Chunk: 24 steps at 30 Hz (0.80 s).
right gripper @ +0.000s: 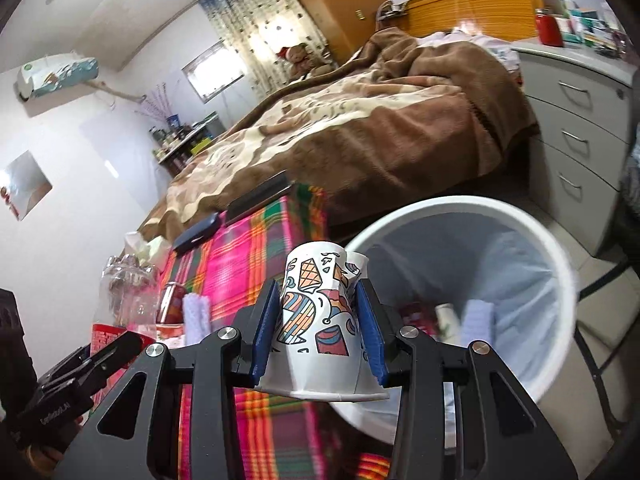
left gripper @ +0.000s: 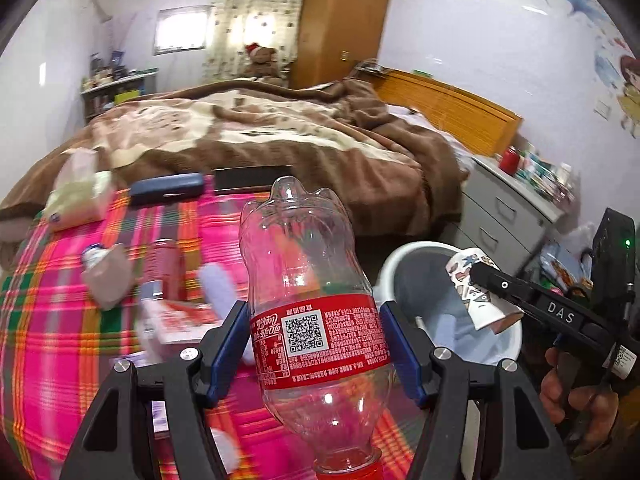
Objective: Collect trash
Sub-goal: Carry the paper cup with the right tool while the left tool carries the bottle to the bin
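Note:
My left gripper (left gripper: 316, 344) is shut on an empty clear cola bottle (left gripper: 308, 280) with a red label, cap toward the camera, held above the plaid table edge. My right gripper (right gripper: 320, 332) is shut on a patterned paper cup (right gripper: 320, 316), held bottom-outward beside the rim of the white trash bin (right gripper: 532, 232). The cup (left gripper: 476, 296) and right gripper (left gripper: 500, 292) also show in the left wrist view over the bin (left gripper: 394, 264). The bottle (right gripper: 124, 300) shows at the left of the right wrist view. The bin has a white liner with some trash inside.
A table with a pink plaid cloth (left gripper: 60, 340) holds a red can (left gripper: 164, 268), a crumpled plastic bottle (left gripper: 106, 272), a tissue pack (left gripper: 78, 196), a blue case (left gripper: 166, 192), a dark box (left gripper: 252, 178) and papers. A bed (left gripper: 260, 132) lies behind; grey drawers (left gripper: 504, 208) stand right.

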Tool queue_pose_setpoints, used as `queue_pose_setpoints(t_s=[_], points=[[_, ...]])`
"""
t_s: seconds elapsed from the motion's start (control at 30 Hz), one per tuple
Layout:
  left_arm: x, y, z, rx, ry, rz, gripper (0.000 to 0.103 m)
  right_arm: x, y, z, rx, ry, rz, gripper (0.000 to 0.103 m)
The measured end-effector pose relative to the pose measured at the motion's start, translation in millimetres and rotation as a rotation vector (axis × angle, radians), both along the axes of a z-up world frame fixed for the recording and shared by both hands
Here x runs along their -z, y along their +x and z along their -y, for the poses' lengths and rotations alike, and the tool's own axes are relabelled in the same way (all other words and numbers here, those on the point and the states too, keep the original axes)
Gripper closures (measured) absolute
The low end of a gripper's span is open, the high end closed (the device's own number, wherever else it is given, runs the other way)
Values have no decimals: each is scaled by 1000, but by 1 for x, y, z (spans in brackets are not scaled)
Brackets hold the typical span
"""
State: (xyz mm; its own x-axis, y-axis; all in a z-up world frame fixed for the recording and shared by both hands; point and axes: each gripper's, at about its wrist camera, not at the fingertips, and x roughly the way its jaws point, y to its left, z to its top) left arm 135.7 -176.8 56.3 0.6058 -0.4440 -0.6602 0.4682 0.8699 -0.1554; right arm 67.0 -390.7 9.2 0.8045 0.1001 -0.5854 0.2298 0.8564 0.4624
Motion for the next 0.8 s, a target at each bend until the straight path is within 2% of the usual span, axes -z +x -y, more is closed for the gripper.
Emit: queue_pose_setpoints(t_s=[0.3,0.53,0.8], points=[[11,-11,75,151,7,-19,37,7,-15,34,80,-24,-36,62],[28,-10,124,250,30,-69,37,25,-14,54,113,-50,-114,62],[49,-1,157,278,68,-106,37,36,-8,61,98,-85,-177,62]])
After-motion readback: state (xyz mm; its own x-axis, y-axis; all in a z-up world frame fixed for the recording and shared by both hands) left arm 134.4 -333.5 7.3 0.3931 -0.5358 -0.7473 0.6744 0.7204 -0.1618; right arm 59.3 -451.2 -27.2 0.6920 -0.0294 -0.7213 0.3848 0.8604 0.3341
